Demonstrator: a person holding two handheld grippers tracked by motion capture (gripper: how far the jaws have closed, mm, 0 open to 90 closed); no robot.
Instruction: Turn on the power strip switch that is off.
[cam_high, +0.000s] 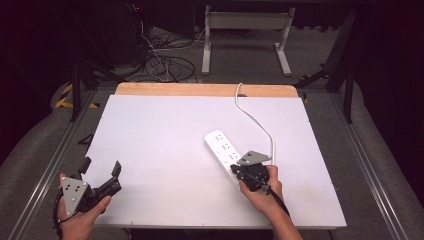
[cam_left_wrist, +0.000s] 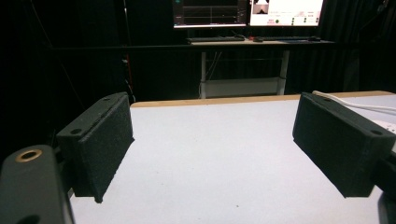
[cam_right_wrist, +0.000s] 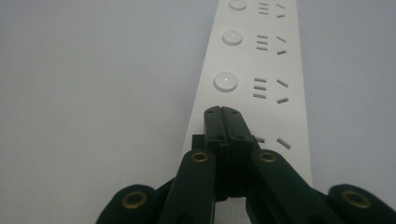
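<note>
A white power strip (cam_high: 220, 142) lies on the white table (cam_high: 165, 150), right of centre, with its white cable (cam_high: 260, 120) running to the far edge. My right gripper (cam_high: 235, 170) is shut, its jaws pressed together with nothing between them. In the right gripper view its tips (cam_right_wrist: 222, 112) sit over the near end of the power strip (cam_right_wrist: 261, 60), in line with the row of round buttons (cam_right_wrist: 225, 81); whether they touch it I cannot tell. My left gripper (cam_high: 101, 166) is held open near the table's front left corner, with bare table between its jaws (cam_left_wrist: 212, 121).
A wooden strip (cam_high: 205, 89) borders the table's far edge. Beyond it on the floor are a desk frame (cam_high: 245, 35) and tangled cables (cam_high: 160, 62). Monitors (cam_left_wrist: 247, 11) stand on a desk behind the table. The cable (cam_left_wrist: 355, 105) shows at the right of the left gripper view.
</note>
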